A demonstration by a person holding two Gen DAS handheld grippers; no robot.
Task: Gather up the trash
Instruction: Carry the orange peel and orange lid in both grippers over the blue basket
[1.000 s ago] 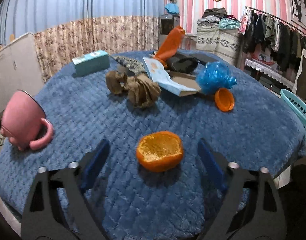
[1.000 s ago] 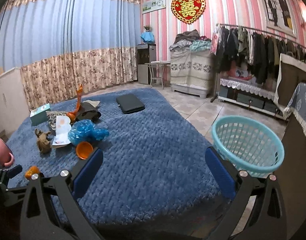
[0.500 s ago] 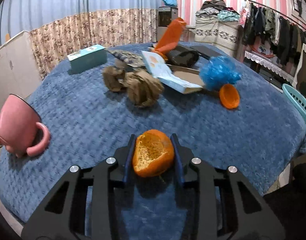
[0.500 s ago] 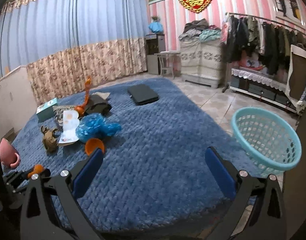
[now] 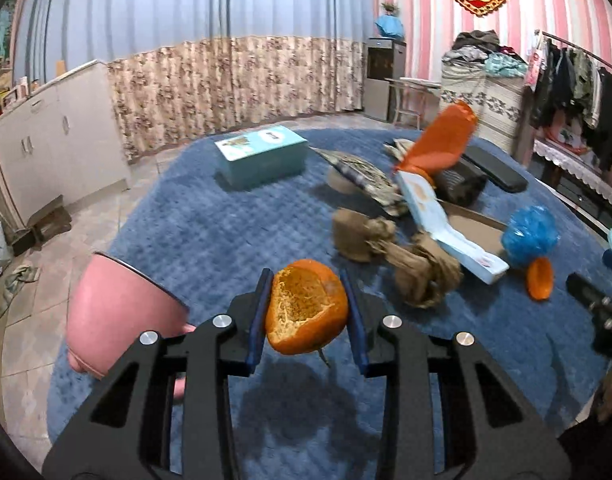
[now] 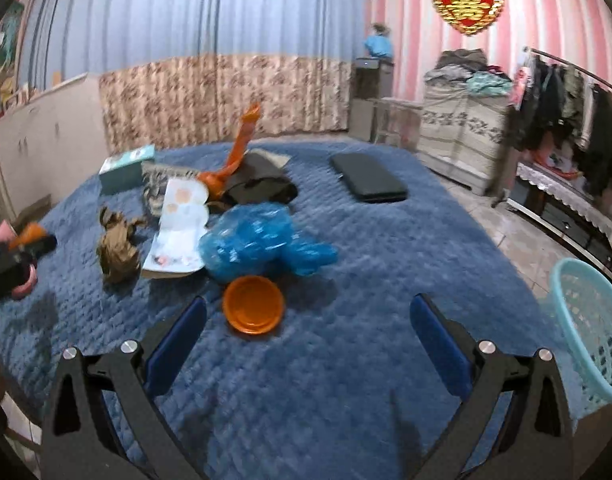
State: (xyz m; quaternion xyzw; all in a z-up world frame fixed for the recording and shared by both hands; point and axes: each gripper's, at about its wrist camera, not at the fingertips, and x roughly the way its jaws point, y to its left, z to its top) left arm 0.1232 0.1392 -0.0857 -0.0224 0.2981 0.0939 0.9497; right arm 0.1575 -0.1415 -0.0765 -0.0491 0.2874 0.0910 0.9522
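The orange peel (image 5: 306, 312), a hollow cup with ragged pith inside, is pinched in the left gripper (image 5: 307, 320) above the blue table cover (image 5: 210, 236). The right gripper (image 6: 308, 344) gapes wide near the orange lid (image 6: 253, 309).

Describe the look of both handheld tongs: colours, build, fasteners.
The left tongs and the right tongs look alike: matte black angular frames with triangular cut-outs, round silver bolt heads on top, and flat blue pads lining the inner faces of the fingers. No cables, markings or sleeves show.
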